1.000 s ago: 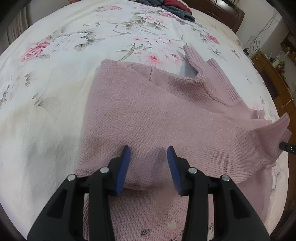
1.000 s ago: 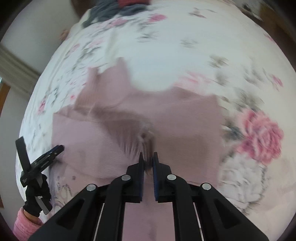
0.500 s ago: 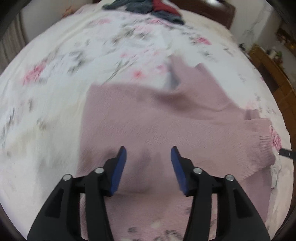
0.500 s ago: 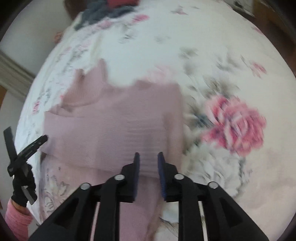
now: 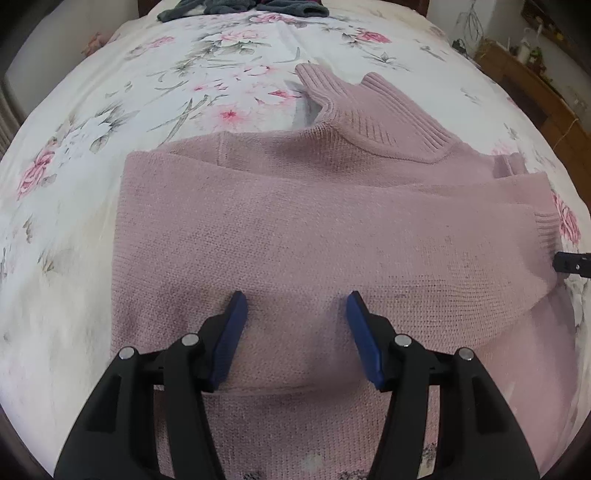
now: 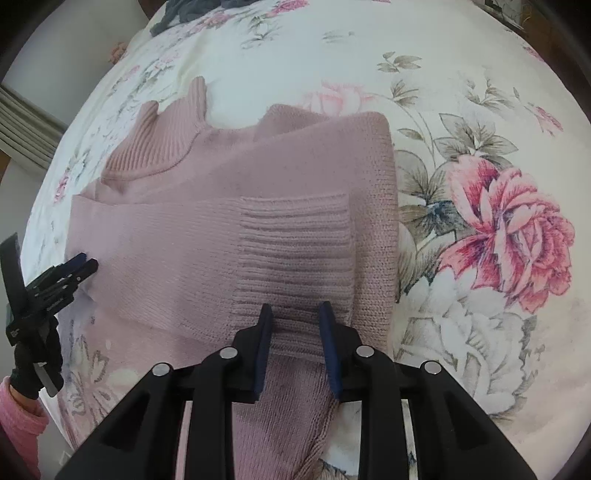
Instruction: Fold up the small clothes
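Released by the now-parted right gripper (image 6: 295,310), sleeve (image 6: 221,258) lies crosswise; left gripper (image 5: 295,297) gapes.

A white bedsheet (image 5: 92,229) printed with pink roses and grey-green leaves covers the bed; one large rose (image 6: 509,232) blooms at three o'clock in the right wrist view. Dark grey and red clothes (image 5: 236,5) lie heaped at twelve o'clock, and a wooden cabinet (image 5: 535,85) stands at two o'clock.
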Action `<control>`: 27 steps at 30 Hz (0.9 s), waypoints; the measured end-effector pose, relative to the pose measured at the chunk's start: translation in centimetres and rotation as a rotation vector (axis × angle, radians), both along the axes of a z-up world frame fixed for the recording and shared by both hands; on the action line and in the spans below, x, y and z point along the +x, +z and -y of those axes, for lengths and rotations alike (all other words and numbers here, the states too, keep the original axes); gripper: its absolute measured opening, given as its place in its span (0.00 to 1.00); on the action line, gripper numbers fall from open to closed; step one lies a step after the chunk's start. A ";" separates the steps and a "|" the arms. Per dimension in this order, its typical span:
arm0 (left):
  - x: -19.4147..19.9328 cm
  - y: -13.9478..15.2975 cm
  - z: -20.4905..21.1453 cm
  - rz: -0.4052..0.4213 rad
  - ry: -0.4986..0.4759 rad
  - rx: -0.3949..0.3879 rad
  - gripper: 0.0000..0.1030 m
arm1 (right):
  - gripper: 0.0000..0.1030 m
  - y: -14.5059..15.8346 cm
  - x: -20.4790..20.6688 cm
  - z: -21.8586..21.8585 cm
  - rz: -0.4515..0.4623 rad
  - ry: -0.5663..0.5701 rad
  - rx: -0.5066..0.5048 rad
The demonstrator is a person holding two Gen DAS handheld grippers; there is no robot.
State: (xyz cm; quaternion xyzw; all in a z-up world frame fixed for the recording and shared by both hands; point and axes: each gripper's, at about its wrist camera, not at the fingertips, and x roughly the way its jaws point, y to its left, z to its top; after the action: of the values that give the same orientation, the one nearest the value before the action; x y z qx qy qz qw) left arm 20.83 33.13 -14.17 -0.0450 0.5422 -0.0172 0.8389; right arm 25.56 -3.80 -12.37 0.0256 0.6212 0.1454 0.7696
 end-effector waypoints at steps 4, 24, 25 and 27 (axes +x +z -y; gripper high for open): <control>0.8 0.8 -0.4 -0.027 0.008 -0.019 0.54 | 0.29 0.6 0.6 -0.7 -0.012 0.022 -0.016; 17.7 1.0 0.2 0.014 0.063 -0.156 0.71 | 0.56 -1.6 19.1 -12.7 -0.007 0.015 0.241; 17.8 0.8 0.3 0.016 0.059 -0.165 0.71 | 0.57 -2.1 19.3 -13.1 -0.012 0.011 0.251; 18.0 0.4 0.4 0.031 0.055 -0.203 0.68 | 0.57 -2.6 19.7 -13.9 -0.007 0.014 0.250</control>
State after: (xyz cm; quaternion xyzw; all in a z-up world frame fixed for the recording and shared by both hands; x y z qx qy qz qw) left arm 38.84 32.71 -13.80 -0.1442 0.5230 -0.0497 0.8386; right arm 45.22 10.08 -14.99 0.1174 0.6009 0.2271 0.7573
